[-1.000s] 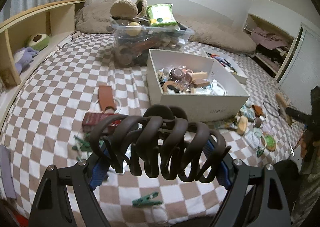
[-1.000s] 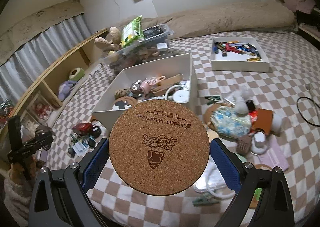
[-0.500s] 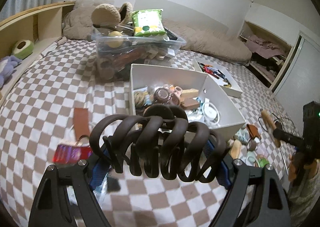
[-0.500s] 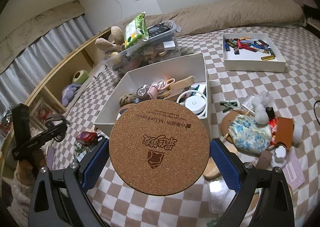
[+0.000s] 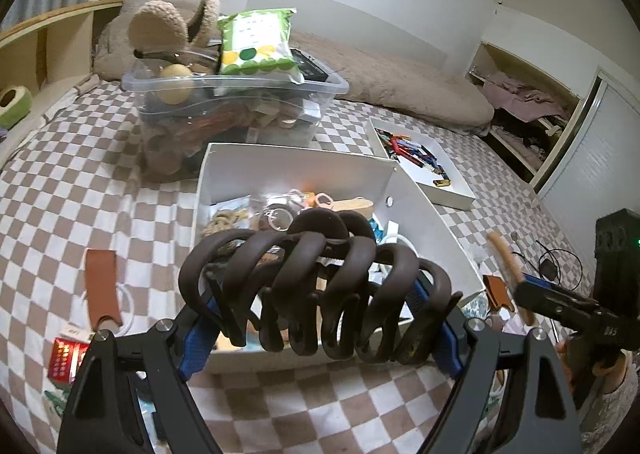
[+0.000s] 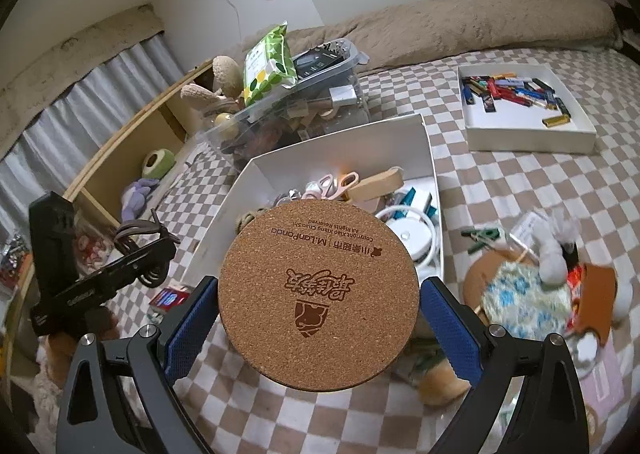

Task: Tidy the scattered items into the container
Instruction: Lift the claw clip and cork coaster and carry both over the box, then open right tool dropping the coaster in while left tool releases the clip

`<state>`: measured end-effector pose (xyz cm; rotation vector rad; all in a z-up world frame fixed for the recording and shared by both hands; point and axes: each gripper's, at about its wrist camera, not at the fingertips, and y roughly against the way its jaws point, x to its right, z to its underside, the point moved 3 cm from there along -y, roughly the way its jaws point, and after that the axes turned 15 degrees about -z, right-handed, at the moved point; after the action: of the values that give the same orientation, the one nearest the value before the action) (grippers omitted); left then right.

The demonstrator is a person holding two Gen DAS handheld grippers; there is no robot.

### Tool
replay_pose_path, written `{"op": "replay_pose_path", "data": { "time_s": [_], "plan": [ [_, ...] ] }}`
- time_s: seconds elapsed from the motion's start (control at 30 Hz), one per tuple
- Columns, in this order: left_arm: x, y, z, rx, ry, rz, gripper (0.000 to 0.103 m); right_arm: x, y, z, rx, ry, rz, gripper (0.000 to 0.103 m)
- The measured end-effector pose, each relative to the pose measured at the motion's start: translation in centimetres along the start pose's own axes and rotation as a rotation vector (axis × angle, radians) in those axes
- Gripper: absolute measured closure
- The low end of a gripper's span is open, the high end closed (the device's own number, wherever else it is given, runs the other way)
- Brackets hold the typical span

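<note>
A home bedroom: checkered bedspread (image 6: 500,182), long plush pillow (image 6: 460,26), curtains (image 6: 80,94), clothes-filled closet (image 5: 524,110).

My left gripper (image 5: 316,318) clamps a dark brown plastic claw hair clip (image 5: 316,282); my right gripper (image 6: 319,318) pinches a round printed cork coaster (image 6: 319,296), both angled downward.

Bedspread (image 5: 80,182) brown-and-white check. Hair claw clip (image 5: 316,286) dark brown. Cork coaster (image 6: 318,294) tan, darker brown print. Near box (image 6: 332,158) white — far tray (image 6: 528,138) white. Gripper pads (image 6: 188,326) blue. Wipes pack (image 5: 256,42) green-and-white, dotted.
</note>
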<state>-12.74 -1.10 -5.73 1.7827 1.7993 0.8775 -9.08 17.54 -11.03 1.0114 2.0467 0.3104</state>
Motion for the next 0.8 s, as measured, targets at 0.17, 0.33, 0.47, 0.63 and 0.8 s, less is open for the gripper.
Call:
{"op": "replay_pose_path", "data": {
  "time_s": [0.17, 0.33, 0.47, 0.63, 0.8],
  "plan": [
    [0.6, -0.9, -0.7, -0.009, 0.008, 0.013, 0.016, 0.5, -2.6, -1.6, -0.028, 0.025, 0.027, 0.004],
    [0.7, -2.0, -1.4, -0.018, 0.021, 0.022, 0.016, 1.3, -5.0, -2.2, -0.072, 0.044, 0.051, 0.004],
    [0.7, -2.6, -1.8, -0.020, 0.026, 0.024, 0.016, 1.7, -6.3, -2.4, -0.105, 0.102, 0.104, 0.004],
    [1.3, -3.4, -2.3, -0.024, 0.033, 0.044, 0.016, 2.1, -7.2, -2.3, -0.109, 0.184, 0.155, 0.004],
    [2.1, -4.3, -2.9, -0.027, 0.035, 0.061, 0.016, 2.9, -8.2, -1.9, -0.120, 0.174, 0.141, 0.004]
  ]
}}
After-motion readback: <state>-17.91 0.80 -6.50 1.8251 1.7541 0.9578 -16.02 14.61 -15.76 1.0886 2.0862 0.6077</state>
